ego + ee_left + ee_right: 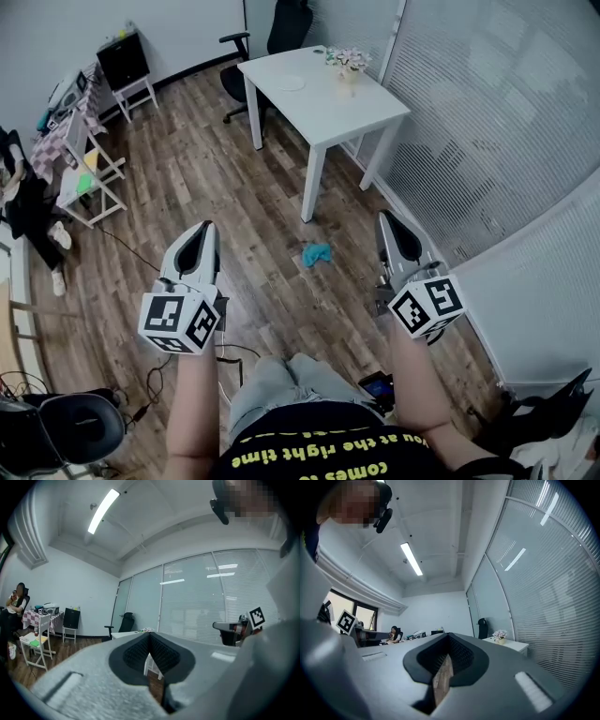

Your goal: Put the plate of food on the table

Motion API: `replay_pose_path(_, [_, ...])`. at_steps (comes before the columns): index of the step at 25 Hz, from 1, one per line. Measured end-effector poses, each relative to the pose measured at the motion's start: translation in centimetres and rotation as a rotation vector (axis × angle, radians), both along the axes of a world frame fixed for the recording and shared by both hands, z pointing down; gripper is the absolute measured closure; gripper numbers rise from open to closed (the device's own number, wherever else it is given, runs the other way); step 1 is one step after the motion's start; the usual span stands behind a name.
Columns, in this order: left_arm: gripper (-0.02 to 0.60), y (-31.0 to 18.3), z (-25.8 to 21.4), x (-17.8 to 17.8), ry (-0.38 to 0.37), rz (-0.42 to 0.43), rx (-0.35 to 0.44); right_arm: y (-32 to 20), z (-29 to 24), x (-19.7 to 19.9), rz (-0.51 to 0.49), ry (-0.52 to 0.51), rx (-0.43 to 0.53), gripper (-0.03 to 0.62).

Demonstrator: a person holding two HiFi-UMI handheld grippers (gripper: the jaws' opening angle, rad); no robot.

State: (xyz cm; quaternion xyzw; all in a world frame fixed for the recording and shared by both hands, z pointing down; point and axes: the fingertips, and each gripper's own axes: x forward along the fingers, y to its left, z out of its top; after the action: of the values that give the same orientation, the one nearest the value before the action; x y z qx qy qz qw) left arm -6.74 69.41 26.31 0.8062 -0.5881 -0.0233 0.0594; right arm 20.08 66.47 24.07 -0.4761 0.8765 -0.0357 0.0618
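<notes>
Plate (292, 83): small, white, lying flat on the white table (323, 112) near its far left part, well apart from both grippers; whether it carries food cannot be told at this size. Flowers (349, 61): pale bunch in a small pot, on the same table, near the plate, on the side towards the blinds (487, 112). Chair (281, 28): black, at the table's far end. Cloth (316, 253): teal, crumpled on the wood floor (216, 187) just in front of the table's near leg. Left gripper (204, 228): grey, held level over the floor, fingers closed tip to tip, nothing between them. Right gripper (386, 217): same make, level, near the blinds, fingers closed and empty. Marker cubes (180, 322): one at the rear of each gripper, black-and-white square codes, no readable text. Shirt (323, 455): black, yellow print seen upside down, legible in part as "at the right time" and "comes to". Side tables (89, 183): white, cluttered, along the left wall. Person (16, 603): seated by the left wall
</notes>
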Motion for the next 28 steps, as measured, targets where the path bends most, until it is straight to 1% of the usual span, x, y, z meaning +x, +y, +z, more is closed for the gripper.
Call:
replay_pose_path(4, [0.581, -0.8, 0.2, 0.4, -0.006, -0.003, -0.013, -1.3, 0.0, 0.4, -0.008, -0.008, -0.004, 0.588])
replay_pose_path(9, [0.581, -2.1, 0.8, 0.8, -0.012, 0.002, -0.019, -2.8, 0.6, -0.1, -0.022, -0.011, -0.007, 0.588])
replay_pose_path(14, [0.581, -4.6, 1.4, 0.6, -0.007, 0.007, -0.022, -5.0, 0.7, -0.6, -0.021, -0.011, -0.009, 0.588])
replay_pose_path(20, [0.581, -9.0, 1.5, -0.7, -0.007, 0.022, -0.011, -8.7, 0.8, -2.1, -0.012, -0.005, 0.000, 0.588])
replay_pose_path(28, [0.581, -17.1, 1.9, -3.4, -0.008, 0.063, -0.017, -15.7, 1.1, -5.1, 0.022, -0.008, -0.004, 0.588])
